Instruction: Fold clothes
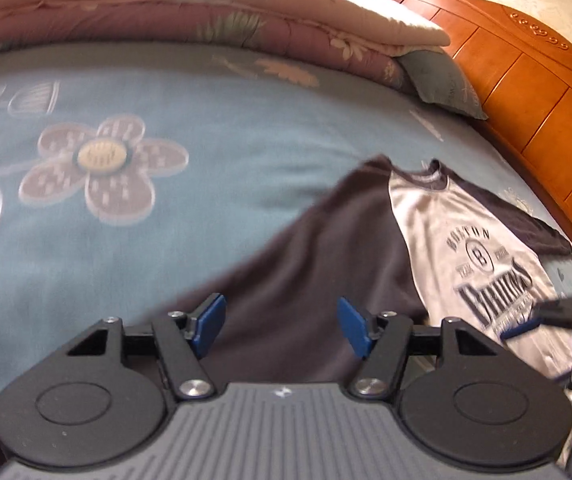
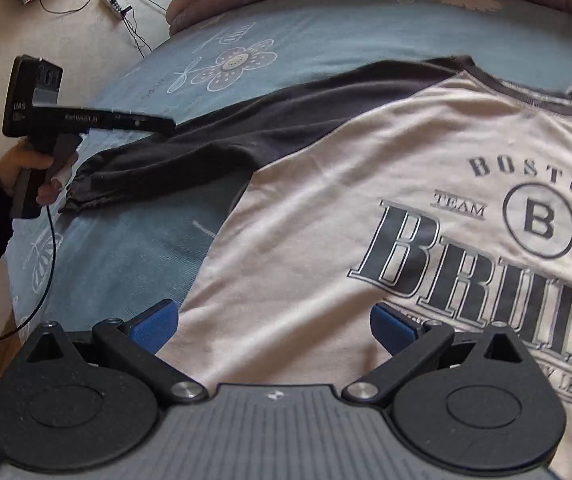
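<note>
Lying flat on the bed (image 1: 165, 240) is a long-sleeve shirt (image 2: 326, 208), pale body with dark sleeves and a big BOSTON / BRUINS print on the chest. It's sitting face up on the blue flower-print sheet, neck toward the rolled-up pink quilt (image 1: 205, 12) at the far side. One dark sleeve (image 2: 189, 140) is stretching out sideways, its cuff ending just beside the person's hand (image 2: 25, 172).

Left hand-held gripper (image 1: 281, 326) is hovering over that dark sleeve with its blue pads (image 1: 209, 326) standing clearly apart, roughly mid-spread. Nothing is pinched between them; the fabric is just showing through the gap underneath. From the right wrist view you're seeing the same tool from the side, a cable hanging off its handle, fingertips over the sleeve near the cuff end.

Right hand-held gripper (image 2: 273, 330) is also standing wide open, blue pads (image 2: 153, 328) apart, with the pale shirt body showing below and not gripped. It's pointing down over the lower left part of the chest, just beside the start of the print.

Over in the left wrist view an orange wooden headboard (image 1: 526, 92) is running along the right side with a grey-blue pillow (image 1: 442, 80) tucked against it. That view is looking a bit motion-blurred.
</note>
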Demonstrator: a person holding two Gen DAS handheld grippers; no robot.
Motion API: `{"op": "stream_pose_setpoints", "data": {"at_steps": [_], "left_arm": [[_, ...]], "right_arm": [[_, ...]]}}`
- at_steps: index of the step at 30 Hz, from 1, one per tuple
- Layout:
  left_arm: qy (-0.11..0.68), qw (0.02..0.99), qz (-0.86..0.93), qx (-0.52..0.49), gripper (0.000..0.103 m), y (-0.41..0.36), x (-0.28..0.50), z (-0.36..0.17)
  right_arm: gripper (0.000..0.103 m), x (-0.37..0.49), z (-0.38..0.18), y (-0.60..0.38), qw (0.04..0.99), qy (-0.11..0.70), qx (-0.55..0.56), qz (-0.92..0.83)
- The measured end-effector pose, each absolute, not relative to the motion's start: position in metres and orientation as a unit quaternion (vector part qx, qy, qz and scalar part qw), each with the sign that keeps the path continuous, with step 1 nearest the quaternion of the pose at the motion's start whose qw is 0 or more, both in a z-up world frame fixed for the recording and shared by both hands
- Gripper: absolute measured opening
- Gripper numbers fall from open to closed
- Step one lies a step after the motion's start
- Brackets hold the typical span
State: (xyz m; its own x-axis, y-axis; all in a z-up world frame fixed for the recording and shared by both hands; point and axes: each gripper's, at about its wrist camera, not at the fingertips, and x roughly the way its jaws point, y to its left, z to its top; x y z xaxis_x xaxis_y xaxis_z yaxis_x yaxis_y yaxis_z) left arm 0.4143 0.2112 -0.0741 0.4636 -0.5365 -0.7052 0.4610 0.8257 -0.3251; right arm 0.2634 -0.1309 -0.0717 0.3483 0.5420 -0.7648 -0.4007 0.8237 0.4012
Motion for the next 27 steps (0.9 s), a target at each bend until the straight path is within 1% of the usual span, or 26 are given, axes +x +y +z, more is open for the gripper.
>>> {"op": "stream_pose_setpoints", "data": {"at_steps": [4,6,8,12,14,18,23,27], "left_arm": [[0.46,0.824,-0.328,-0.047,0.062,0.206,0.469,-0.087],[0.481,0.804,-0.346,-0.055,0.061,0.204,0.486,-0.099],[0.494,0.785,-0.367,-0.065,0.061,0.202,0.498,-0.109],[0.525,0.741,-0.403,-0.11,0.064,0.208,0.509,-0.115],[0.542,0.717,-0.424,-0.112,0.065,0.211,0.505,-0.117],[0.546,0.702,-0.444,-0.113,0.066,0.217,0.499,-0.12],[0.535,0.698,-0.453,-0.146,0.066,0.193,0.53,-0.128],[0.557,0.677,-0.456,-0.151,0.065,0.196,0.528,-0.129]], "right_arm": [[0.103,0.263,-0.078,-0.139,0.818,0.479,0.096,0.304],[0.103,0.266,-0.08,-0.147,0.813,0.477,0.125,0.311],[0.103,0.269,-0.083,-0.155,0.808,0.474,0.152,0.315],[0.103,0.268,-0.086,-0.161,0.807,0.465,0.175,0.32],[0.103,0.267,-0.087,-0.161,0.809,0.461,0.176,0.32],[0.103,0.264,-0.087,-0.16,0.813,0.457,0.172,0.319],[0.103,0.264,-0.088,-0.163,0.813,0.455,0.181,0.315],[0.103,0.262,-0.088,-0.163,0.815,0.453,0.178,0.315]]}}
